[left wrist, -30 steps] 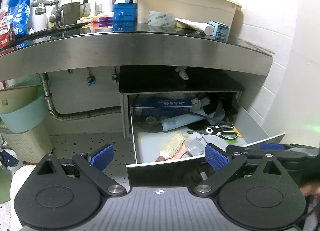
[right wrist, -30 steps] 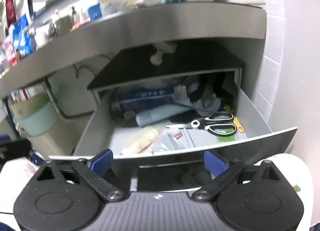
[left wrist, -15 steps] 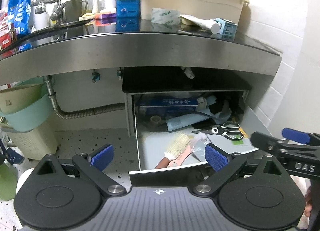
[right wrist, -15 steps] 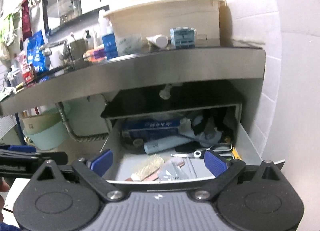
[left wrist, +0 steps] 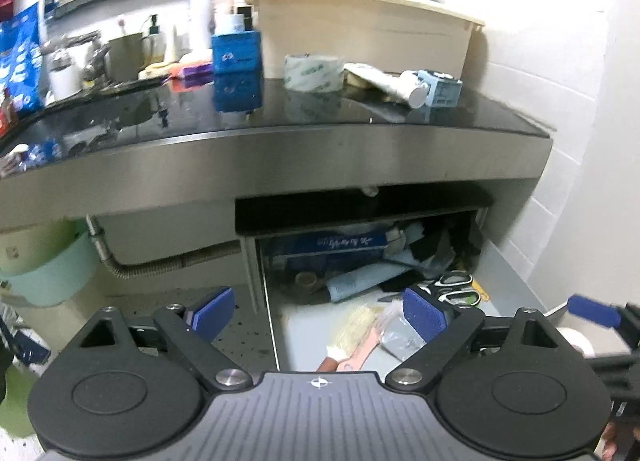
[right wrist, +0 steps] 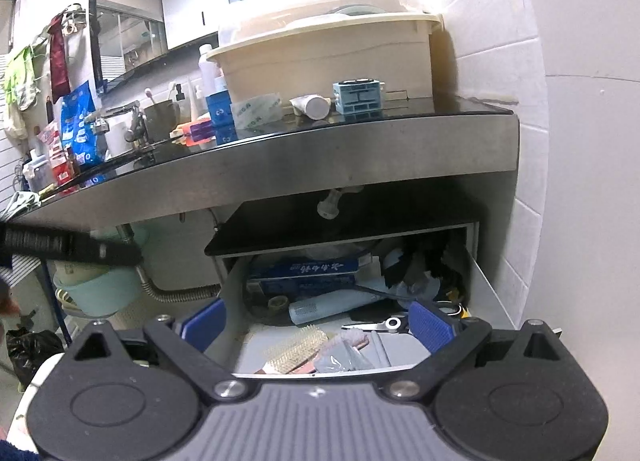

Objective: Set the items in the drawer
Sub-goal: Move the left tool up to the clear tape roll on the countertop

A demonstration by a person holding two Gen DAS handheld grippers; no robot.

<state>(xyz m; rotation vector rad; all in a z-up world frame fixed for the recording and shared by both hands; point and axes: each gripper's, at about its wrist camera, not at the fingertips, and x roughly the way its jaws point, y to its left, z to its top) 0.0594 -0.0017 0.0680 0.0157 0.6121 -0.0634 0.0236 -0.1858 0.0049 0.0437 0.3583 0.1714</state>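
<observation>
We have lifted both grippers, so the desk (left wrist: 280, 117) top now shows above the open drawer (right wrist: 486, 301), and the left gripper (left wrist: 318, 313) has its empty fingers narrowing slightly.

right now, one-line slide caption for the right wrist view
Open right gripper faces the open drawer holding a brush and scissors.

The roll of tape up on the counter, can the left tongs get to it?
Probably yes. The roll of tape sits near the counter edge with nothing in front, and the left tongs are open and empty.
</observation>
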